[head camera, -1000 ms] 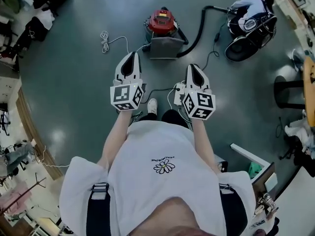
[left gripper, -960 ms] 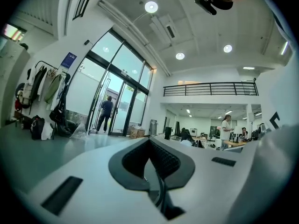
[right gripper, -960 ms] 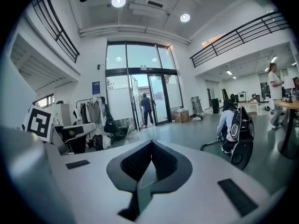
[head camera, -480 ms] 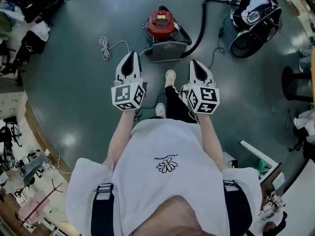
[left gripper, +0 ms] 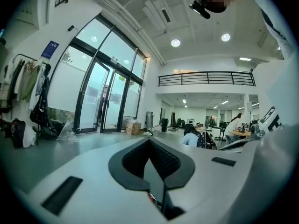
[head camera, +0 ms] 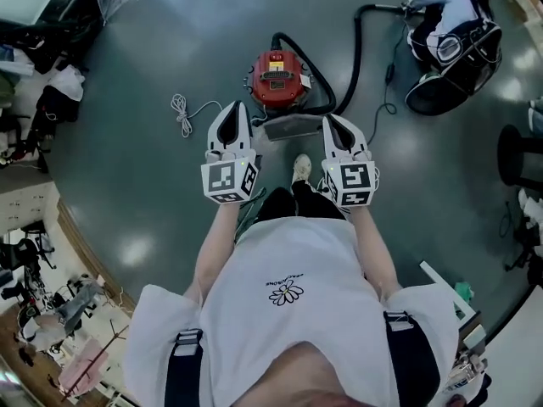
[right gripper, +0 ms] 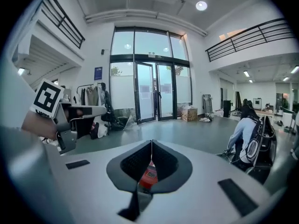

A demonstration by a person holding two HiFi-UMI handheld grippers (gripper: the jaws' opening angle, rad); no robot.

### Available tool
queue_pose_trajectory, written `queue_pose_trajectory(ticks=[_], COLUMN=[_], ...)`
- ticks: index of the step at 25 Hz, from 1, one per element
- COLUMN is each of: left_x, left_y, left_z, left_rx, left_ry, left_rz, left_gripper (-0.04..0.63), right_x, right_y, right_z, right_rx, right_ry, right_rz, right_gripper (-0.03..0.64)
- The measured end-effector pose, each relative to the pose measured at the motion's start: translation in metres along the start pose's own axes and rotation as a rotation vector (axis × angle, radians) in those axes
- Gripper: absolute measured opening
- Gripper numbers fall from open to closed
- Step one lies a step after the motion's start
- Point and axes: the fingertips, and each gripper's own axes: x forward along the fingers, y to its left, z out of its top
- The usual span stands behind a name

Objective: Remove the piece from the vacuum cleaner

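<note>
A red canister vacuum cleaner point(head camera: 276, 76) stands on the grey floor just ahead of me, with a grey rectangular part point(head camera: 293, 127) lying against its near side. Its black hose point(head camera: 355, 53) curves off to the upper right. My left gripper point(head camera: 236, 107) hangs to the left of that grey part, and my right gripper point(head camera: 330, 120) to its right, both above the floor and touching nothing. Each one is shut and empty. In the right gripper view the red vacuum cleaner point(right gripper: 149, 174) shows through the slit under the closed gripper point(right gripper: 151, 143). The left gripper point(left gripper: 149, 141) faces the glass doors.
A white coiled cable point(head camera: 180, 108) lies on the floor left of the vacuum. A person sits bent over on a chair point(head camera: 450, 32) at the far end of the hose. A black stool point(head camera: 519, 155) stands at the right, and bags and clothes point(head camera: 51, 100) at the left. My white shoe point(head camera: 300, 168) is between the grippers.
I have stepped toward the vacuum cleaner, which now lies right in front of both grippers. The grippers kept their spacing and stayed shut.
</note>
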Motion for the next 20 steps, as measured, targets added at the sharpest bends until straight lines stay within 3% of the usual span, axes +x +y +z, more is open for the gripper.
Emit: queue_pose_trajectory(ticks=[7,12,13,15,16,18,20], left_x=[0.075,0.122,0.132,0.160,0.178,0.210,0.224], left_y=[0.003,0.001,0.001,0.006,0.010,0.015,0.015], left_z=[-0.018,-0.056,-0.074,-0.124,-0.155,-0.218,-0.281], left_rx=[0.027,0.122,0.148,0.207,0.242,0.331,0.423], left_ry=[0.100,0.243,0.290,0.391,0.439,0.530,0.615], left_rz=[-0.073,-0.183,-0.209,-0.255,-0.275,-0.328,-0.393], left_gripper=[0.002,0.002,0.002,0.002,0.002,0.002,0.002], right_x=[0.059,0.090,0.099,0.129,0.148,0.184,0.205], right_y=[-0.015,-0.023,-0.021,-0.022,-0.027,-0.032,-0.027], right_z=[0.014,0.006,-0.004,-0.042,-0.066,-0.118,-0.178], right_rx=[-0.059,-0.121,-0.148,-0.250,-0.319,-0.429,-0.447], right_ry=[0.038,0.137,0.168,0.249,0.287,0.351,0.433], right_rz=[0.063,0.077,0.109,0.176,0.197,0.231,0.291], right_gripper=[0.012,0.012,0.014,0.193,0.221,0.235,0.235])
